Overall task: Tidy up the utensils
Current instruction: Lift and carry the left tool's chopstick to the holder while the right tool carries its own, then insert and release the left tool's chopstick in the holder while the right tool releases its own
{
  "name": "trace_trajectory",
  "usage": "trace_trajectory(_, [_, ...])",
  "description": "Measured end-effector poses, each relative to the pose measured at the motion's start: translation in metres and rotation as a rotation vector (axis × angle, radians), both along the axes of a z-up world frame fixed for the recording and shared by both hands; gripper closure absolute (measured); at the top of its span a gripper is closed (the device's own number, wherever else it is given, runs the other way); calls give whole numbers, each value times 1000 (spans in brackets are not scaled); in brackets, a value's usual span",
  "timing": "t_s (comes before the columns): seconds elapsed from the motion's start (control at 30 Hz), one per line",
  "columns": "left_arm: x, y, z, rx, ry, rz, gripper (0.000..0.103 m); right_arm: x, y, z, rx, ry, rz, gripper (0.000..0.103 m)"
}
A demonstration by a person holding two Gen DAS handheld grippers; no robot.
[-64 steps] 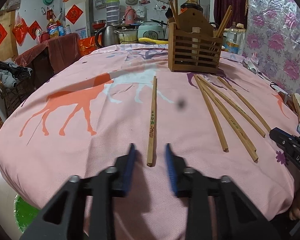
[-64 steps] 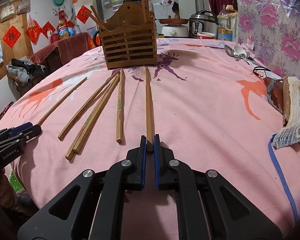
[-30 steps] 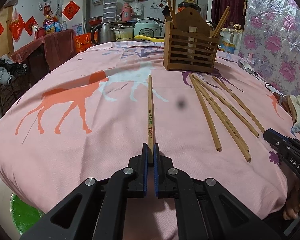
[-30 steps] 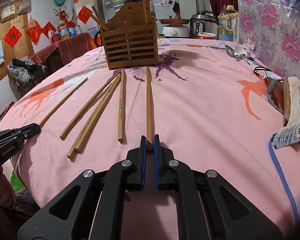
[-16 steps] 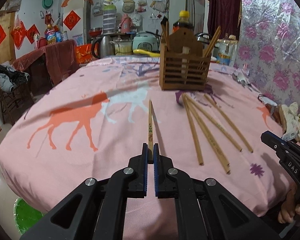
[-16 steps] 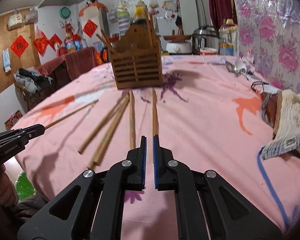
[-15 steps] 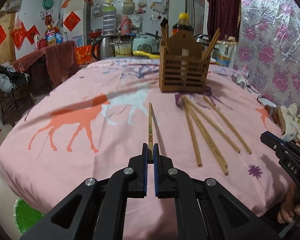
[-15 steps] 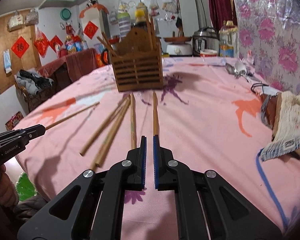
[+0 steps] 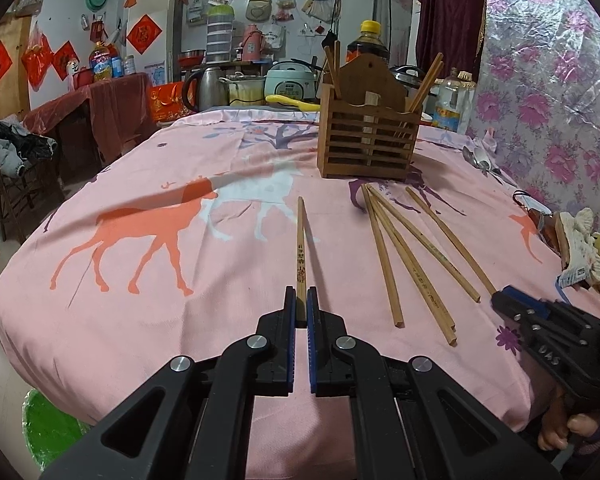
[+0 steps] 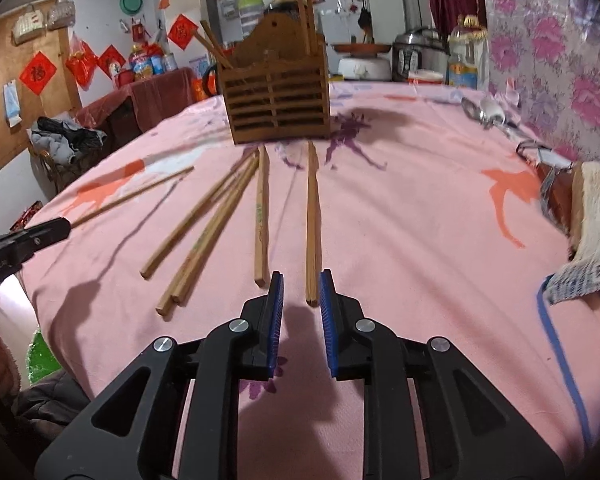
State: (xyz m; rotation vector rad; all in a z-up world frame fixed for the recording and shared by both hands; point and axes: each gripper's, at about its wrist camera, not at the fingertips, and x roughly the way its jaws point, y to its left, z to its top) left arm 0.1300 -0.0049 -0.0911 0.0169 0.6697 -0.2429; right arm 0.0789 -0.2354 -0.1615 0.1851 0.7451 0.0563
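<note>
Wooden chopstick (image 9: 301,254): near end clamped in the left gripper (image 9: 301,309), long axis running away toward the slatted holder (image 9: 369,136), far tip over the pink cloth (image 9: 148,288)
Second chopstick (image 10: 311,224): lies on the cloth, near end between the jaws of the right gripper (image 10: 301,292), which are opening and not pressing it; it points at the holder too
Loose chopsticks (image 10: 204,236): fanned between the two, flat on the cloth
Risk: held only by its end, the left chopstick may swing or slip from the pads and miss the holder's slots
Risk: the released one may roll among its neighbours
Beyond: spoons (image 10: 482,110) by the wall
</note>
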Motion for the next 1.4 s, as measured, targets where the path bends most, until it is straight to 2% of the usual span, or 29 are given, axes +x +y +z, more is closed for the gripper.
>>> trace_trajectory(0.1, [0,0,-2,2,4,-2,97,-2,2,1,-16,-7,-1,96])
trace_trajectory(0.23, [-1,0,2,2,-2,5,97,-9,1,13,-23,-46,-11,97])
trace_trajectory(0.37, [-4,1,21,-6,-38,8,97,-18,-4,40,-4,-124,-16,97])
trace_trajectory(0.67, [-4,-8,77,-22,-126,-34,97,-30,-21,121,34,-313,-26,97])
trace_trajectory(0.8, [0,-13,94,-37,-139,-55,97,-28,-22,138,38,-339,-14,97])
trace_trajectory(1.07, [30,-19,114,-64,-108,-87,97,-11,-24,159,33,-355,5,97])
trace_trajectory(1.4, [79,-37,148,-82,-101,-128,97,37,-16,188,9,-372,53,97])
